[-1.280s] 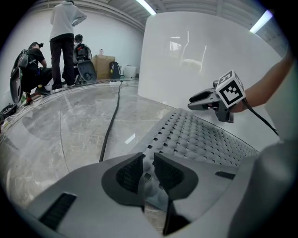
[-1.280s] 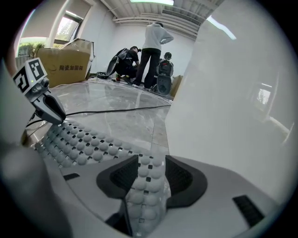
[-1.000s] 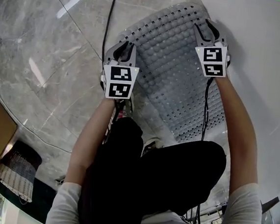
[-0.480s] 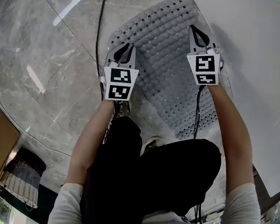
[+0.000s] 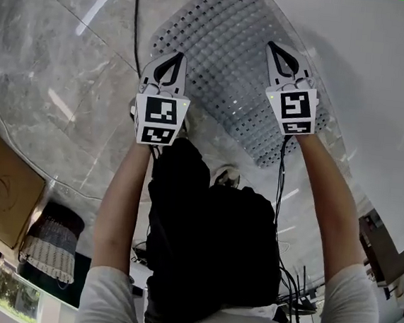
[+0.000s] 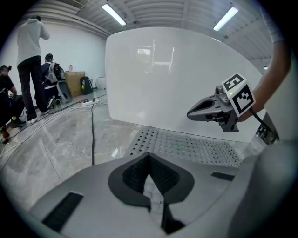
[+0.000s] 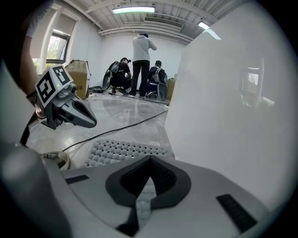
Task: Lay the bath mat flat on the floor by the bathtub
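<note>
Right gripper [image 5: 271, 47] fingers have just closed on nothing; left gripper [image 5: 177, 54] is likewise closed and empty. Both have lifted clear of the bath mat [image 5: 233, 61], which lies flat on the floor [image 5: 54, 72] beside the bathtub [image 5: 366, 81] — placement appears complete.

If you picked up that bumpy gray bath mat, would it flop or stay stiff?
Probably floppy: the bath mat looks thin and lies flat against the floor. Likely light, since it is full of holes. Its bumps may help grip.
</note>
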`<state>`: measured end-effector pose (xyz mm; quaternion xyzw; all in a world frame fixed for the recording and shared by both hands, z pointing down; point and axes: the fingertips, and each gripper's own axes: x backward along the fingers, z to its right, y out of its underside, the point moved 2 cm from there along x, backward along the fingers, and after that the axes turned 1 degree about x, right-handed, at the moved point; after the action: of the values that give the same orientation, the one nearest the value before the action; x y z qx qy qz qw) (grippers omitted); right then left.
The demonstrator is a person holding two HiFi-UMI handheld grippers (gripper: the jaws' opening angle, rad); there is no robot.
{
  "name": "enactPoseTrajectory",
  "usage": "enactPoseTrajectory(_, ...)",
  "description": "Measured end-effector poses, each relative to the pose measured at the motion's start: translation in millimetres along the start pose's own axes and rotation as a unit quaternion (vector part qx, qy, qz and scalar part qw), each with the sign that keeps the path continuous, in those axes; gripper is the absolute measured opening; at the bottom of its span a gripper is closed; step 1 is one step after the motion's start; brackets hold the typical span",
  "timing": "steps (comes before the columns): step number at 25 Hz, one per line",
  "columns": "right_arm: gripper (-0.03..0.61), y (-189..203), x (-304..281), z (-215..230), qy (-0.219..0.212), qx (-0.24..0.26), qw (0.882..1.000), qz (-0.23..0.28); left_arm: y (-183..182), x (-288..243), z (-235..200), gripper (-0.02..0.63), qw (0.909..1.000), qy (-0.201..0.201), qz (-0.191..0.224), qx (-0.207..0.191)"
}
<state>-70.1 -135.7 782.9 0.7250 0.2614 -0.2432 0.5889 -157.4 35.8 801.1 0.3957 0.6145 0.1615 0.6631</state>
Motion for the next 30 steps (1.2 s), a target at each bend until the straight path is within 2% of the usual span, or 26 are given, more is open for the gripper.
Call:
enactPoseTrajectory(3, 0.005, -17, 33, -10, -0.005, -0.012, 1.0, -0.013, -16, 26, 5, 0.011, 0.9997, 0.011, -0.017, 0.014)
enactPoseTrajectory(8, 0.005, -52, 79, -7, 0.002, -0.069, 0.997, -0.025, -48, 62, 12, 0.011, 0.9979, 0.022, -0.047, 0.039)
enactPoseTrajectory(13, 0.005, -84, 146, 5, 0.034, -0.152, 0.987, -0.044, -110, 104, 39, 0.011, 0.9964, 0.051, -0.056, 0.04)
enactPoseTrajectory(19, 0.005, -121, 207, 16, 0.062, -0.177, 0.98, -0.063, -184, 147, 66, 0.011, 0.9927, 0.091, -0.063, 0.047)
enactPoseTrajectory(23, 0.005, -142, 237, 26, 0.089, -0.209, 0.971, -0.068, -213, 169, 80, 0.011, 0.989, 0.121, -0.079, 0.03)
enactPoseTrajectory(26, 0.005, -158, 262, 38, 0.115, -0.234, 0.963, -0.066, -230, 178, 87, 0.011, 0.9858, 0.138, -0.09, 0.031)
enactPoseTrajectory(30, 0.005, -170, 304, 48, 0.164, -0.272, 0.945, -0.07, -260, 190, 100, 0.011, 0.9799, 0.172, -0.098, 0.028)
